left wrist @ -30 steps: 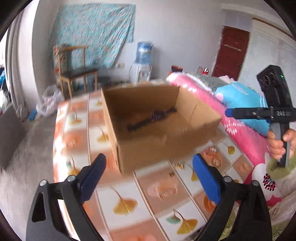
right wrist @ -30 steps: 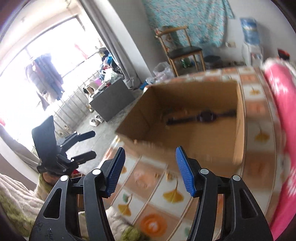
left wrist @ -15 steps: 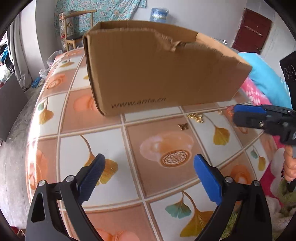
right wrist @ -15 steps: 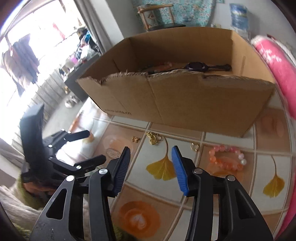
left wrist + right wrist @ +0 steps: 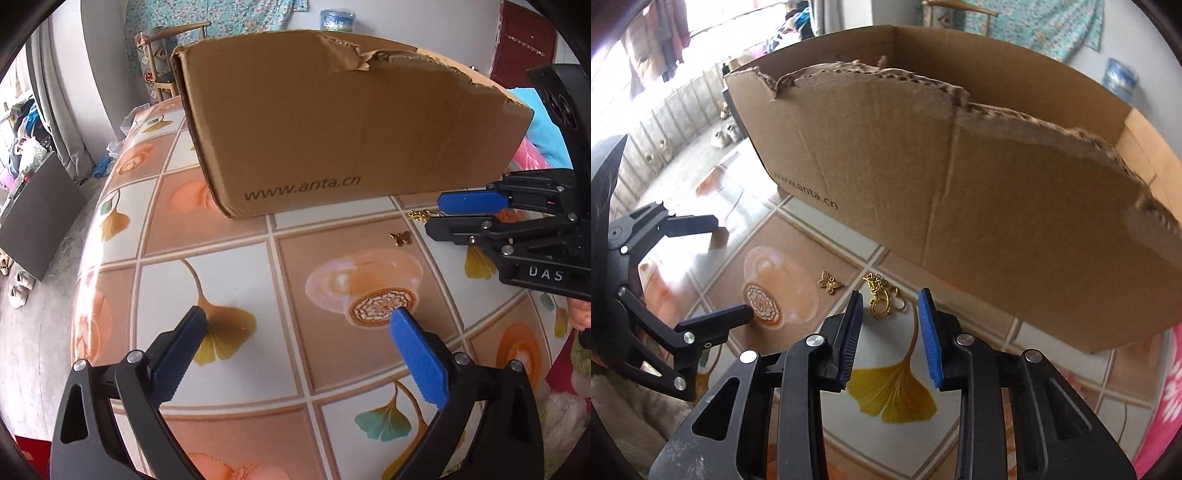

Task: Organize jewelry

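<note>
— Gold cluster of charms point(image 5: 884, 301) on the tiled tablecloth point(image 5: 798, 236): where does it lie to the right gripper point(image 5: 891, 334)?

— Just ahead of the tips, at twelve o'clock, in line with the gap and untouched. Its jaws have just been closing and now stand narrow, nothing between the pads.

— And the left gripper point(image 5: 295, 354)?

— Spread wide over bare cloth, empty.

— How many pieces?

— Two show: the cluster, and one gold butterfly charm point(image 5: 830, 283) just beside it at ten o'clock. Beyond them, at twelve, stands one cardboard box point(image 5: 960, 184) with a torn rim.
</note>
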{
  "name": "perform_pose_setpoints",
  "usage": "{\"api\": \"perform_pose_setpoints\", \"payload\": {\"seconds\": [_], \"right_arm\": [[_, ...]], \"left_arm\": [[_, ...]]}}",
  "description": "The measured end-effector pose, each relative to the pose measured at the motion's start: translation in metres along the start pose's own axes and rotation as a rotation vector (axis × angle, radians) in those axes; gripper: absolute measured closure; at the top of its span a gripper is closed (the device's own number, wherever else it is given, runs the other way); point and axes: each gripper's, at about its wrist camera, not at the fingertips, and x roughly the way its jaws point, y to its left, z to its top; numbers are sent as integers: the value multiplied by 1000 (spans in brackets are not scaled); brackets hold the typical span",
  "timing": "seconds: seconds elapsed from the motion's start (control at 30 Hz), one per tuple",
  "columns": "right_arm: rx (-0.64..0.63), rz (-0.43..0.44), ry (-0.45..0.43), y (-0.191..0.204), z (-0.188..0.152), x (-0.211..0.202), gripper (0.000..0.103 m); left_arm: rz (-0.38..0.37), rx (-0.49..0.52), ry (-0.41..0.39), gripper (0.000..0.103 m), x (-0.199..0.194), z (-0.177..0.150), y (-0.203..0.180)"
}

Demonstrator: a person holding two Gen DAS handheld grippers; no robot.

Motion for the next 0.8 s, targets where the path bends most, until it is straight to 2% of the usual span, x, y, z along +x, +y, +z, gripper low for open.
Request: {"api": "perform_pose_setpoints", "payload": {"seconds": [0.07, 0.37, 0.8], "right_arm": [[-6, 7, 4, 5, 2, -1, 89], [19, 8, 26, 14, 0, -4, 89], [157, 17, 23, 20, -26, -13, 89]], "left_arm": [[0, 1, 4, 6, 0, 0, 0], [-11, 16, 19, 6, 0, 2, 2], [-31, 52, 25, 6, -1, 2, 3]]}}
